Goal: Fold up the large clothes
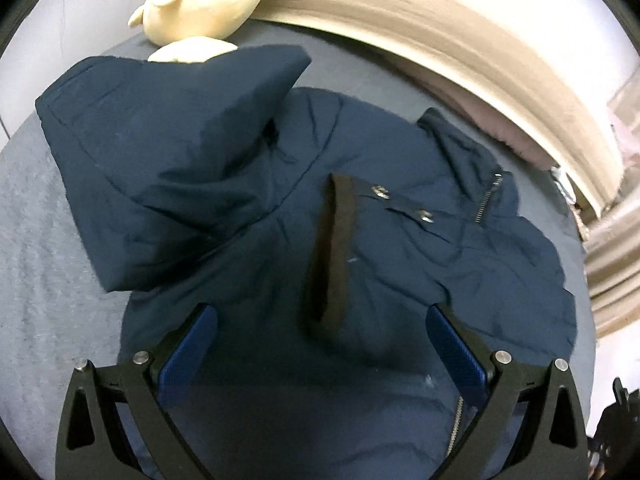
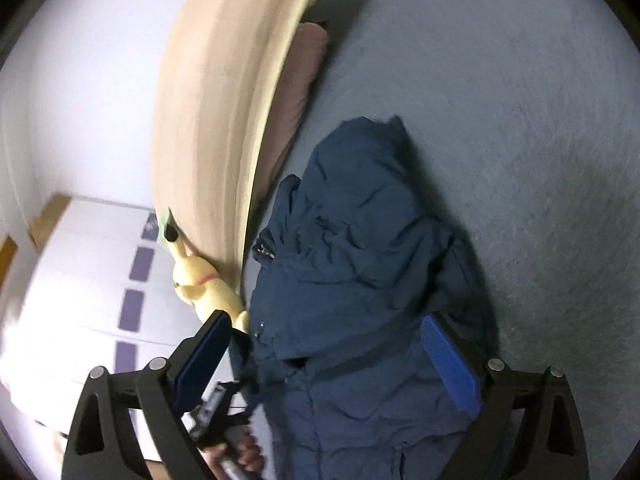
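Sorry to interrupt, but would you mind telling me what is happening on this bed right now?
A person with tongs in each hand is folding a navy jacket spread on a grey bed. One sleeve already lies folded across the body. Both the left tongs and the right tongs are open above the jacket, gripping nothing. A yellow plush toy sits by the headboard.

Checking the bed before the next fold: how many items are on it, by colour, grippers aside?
Navy blue: 1, the jacket
Cream yellow: 1, the plush toy
Dusty pink: 1, the pillow against the headboard
Total: 3
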Demonstrator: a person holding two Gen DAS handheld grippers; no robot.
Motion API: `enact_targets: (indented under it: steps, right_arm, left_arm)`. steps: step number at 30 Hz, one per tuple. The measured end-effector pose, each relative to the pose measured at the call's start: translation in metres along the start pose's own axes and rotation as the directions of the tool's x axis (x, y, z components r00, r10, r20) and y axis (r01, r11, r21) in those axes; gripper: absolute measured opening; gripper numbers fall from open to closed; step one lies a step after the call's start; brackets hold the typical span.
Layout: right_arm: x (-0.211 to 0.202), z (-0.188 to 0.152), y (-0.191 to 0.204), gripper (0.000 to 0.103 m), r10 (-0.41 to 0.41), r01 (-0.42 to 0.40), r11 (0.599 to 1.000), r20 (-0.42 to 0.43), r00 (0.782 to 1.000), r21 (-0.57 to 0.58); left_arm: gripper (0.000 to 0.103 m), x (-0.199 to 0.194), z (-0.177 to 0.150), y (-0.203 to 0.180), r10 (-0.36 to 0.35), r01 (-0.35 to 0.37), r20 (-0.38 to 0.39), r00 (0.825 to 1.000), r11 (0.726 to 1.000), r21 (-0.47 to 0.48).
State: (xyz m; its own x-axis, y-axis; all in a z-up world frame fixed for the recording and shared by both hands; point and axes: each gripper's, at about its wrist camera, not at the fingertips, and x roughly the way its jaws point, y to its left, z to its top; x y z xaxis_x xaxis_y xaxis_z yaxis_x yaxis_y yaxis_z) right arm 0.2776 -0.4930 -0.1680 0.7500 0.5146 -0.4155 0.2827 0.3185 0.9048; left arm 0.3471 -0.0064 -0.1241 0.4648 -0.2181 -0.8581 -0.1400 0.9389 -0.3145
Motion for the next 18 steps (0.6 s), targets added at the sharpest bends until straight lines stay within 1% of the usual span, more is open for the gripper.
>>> enact_targets:
  steps: [3, 4, 6, 7, 8, 9, 10, 11, 12, 14, 15, 16, 18]
  right_arm:
    - [0.017, 0.004, -0.008, 0.097, 0.002, -0.001, 0.999, -0.021, 1.0, 0.053]
    - [0.025, 0.005, -0.012, 0.097, -0.001, 0.003, 0.997, -0.026, 1.0, 0.074]
    - [0.033, 0.007, -0.018, 0.097, -0.01, 0.012, 0.993, -0.023, 1.0, 0.114]
    - [0.038, 0.01, -0.02, 0.097, -0.02, 0.021, 0.992, -0.012, 1.0, 0.125]
    - [0.045, 0.012, -0.021, 0.088, -0.035, 0.034, 0.991, 0.0, 0.999, 0.13]
    - [0.049, 0.015, -0.021, 0.075, -0.058, 0.057, 0.99, 0.004, 0.998, 0.13]
    - [0.053, 0.017, -0.018, 0.028, -0.097, 0.097, 0.988, -0.006, 0.995, 0.121]
    - [0.058, 0.02, -0.014, 0.01, -0.182, 0.184, 0.979, -0.025, 0.983, 0.089]
    - [0.057, 0.022, -0.008, 0.01, -0.202, 0.203, 0.977, -0.017, 0.979, 0.06]
    - [0.047, 0.021, 0.022, 0.009, -0.226, 0.228, 0.97, 0.035, 0.974, -0.084]
    - [0.041, 0.018, 0.037, 0.009, -0.238, 0.244, 0.956, 0.06, 0.97, -0.161]
    - [0.037, 0.013, 0.049, 0.008, -0.25, 0.261, 0.937, 0.079, 0.965, -0.233]
    - [0.04, 0.005, 0.049, 0.008, -0.293, 0.303, 0.906, 0.078, 0.953, -0.297]
  left_arm:
    - [0.103, 0.003, 0.0, -0.005, 0.003, -0.004, 0.019, 1.0, 1.0, 0.004]
    - [0.098, 0.003, -0.001, -0.008, 0.006, -0.006, 0.03, 1.0, 1.0, 0.019]
    - [0.063, 0.005, -0.001, -0.015, 0.022, -0.024, 0.035, 0.999, 0.998, 0.061]
    - [0.022, 0.009, 0.001, -0.019, 0.035, -0.036, 0.012, 0.999, 0.996, 0.08]
    - [0.015, 0.013, 0.004, -0.019, 0.048, -0.047, -0.007, 0.999, 0.995, 0.084]
    - [0.011, 0.012, 0.006, -0.019, 0.052, -0.052, -0.001, 0.999, 0.996, 0.077]
    - [0.008, 0.009, 0.007, -0.019, 0.051, -0.051, 0.013, 0.999, 0.996, 0.076]
    - [0.006, 0.004, 0.009, -0.022, 0.052, -0.054, 0.032, 0.998, 0.995, 0.078]
    - [0.006, -0.004, 0.011, -0.022, 0.05, -0.055, 0.06, 0.997, 0.995, 0.079]
    - [0.005, -0.025, 0.013, -0.024, 0.043, -0.054, 0.12, 0.992, 0.994, 0.092]
    - [0.005, -0.032, 0.01, -0.023, 0.046, -0.06, 0.143, 0.989, 0.994, 0.096]
    - [0.005, -0.034, 0.009, -0.018, 0.055, -0.071, 0.15, 0.987, 0.992, 0.104]
    - [0.006, -0.022, -0.001, -0.011, 0.087, -0.102, 0.123, 0.989, 0.988, 0.121]
